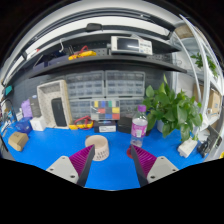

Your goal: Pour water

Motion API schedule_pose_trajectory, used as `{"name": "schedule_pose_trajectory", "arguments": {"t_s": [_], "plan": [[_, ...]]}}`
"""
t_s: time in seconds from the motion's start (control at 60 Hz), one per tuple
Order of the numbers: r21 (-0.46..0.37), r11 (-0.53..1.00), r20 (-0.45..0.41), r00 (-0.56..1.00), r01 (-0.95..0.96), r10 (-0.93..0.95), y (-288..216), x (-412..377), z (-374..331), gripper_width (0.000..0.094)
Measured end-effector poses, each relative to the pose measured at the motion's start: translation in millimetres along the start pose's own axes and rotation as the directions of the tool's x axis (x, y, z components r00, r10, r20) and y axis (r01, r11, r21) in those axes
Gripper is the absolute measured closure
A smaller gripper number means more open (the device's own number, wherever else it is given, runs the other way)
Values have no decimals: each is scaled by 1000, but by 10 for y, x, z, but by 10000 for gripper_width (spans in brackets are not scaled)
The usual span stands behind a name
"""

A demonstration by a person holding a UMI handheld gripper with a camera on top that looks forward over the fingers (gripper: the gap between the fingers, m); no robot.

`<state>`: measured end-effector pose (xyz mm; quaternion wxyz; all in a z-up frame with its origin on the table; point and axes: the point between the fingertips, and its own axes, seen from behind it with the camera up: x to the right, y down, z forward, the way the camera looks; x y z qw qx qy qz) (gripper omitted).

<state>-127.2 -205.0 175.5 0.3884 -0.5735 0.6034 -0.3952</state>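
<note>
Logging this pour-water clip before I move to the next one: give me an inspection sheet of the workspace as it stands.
Surface: blue table top, mostly bare just ahead of the fingers.
Job's things: small bottle with pink label upright beyond the right finger; tan cup-like holder standing ahead, between the fingers' lines.
Clutter: colour checker card, white box, small objects at the far left.
Gripper: gripper open, holding nothing, purple pads visible.
Cables: nothing seen.
Surroundings: leafy plant to the right, drawer cabinet behind, shelf with a white appliance above.
</note>
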Motion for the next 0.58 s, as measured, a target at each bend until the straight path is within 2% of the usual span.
{"name": "schedule_pose_trajectory", "arguments": {"t_s": [0.267,0.583], "plan": [[30,998,76,995,64,-66,-225,-575,-496,193],[42,998,80,996,37,-41,-199,-778,-653,194]]}}
